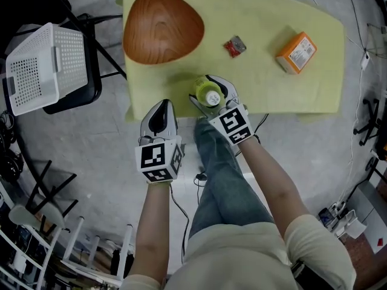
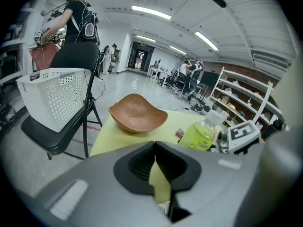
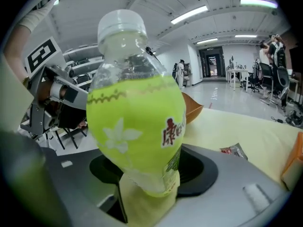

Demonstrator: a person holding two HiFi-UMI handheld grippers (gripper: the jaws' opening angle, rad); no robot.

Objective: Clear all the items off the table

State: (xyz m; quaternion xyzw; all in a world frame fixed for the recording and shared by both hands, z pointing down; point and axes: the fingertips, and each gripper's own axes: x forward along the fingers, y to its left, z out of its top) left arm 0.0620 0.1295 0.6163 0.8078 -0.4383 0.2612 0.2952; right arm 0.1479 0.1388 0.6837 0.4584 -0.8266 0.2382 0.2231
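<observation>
One each: bottle [image 1: 208,93], bowl [image 1: 162,26], box [image 1: 296,52], packet [image 1: 235,46]

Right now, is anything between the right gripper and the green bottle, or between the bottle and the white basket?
Nothing: the green bottle stands between the right gripper's jaws. Toward the white basket, the straight path runs between the wooden bowl and the left gripper; both are close, neither sits squarely on it.
</observation>
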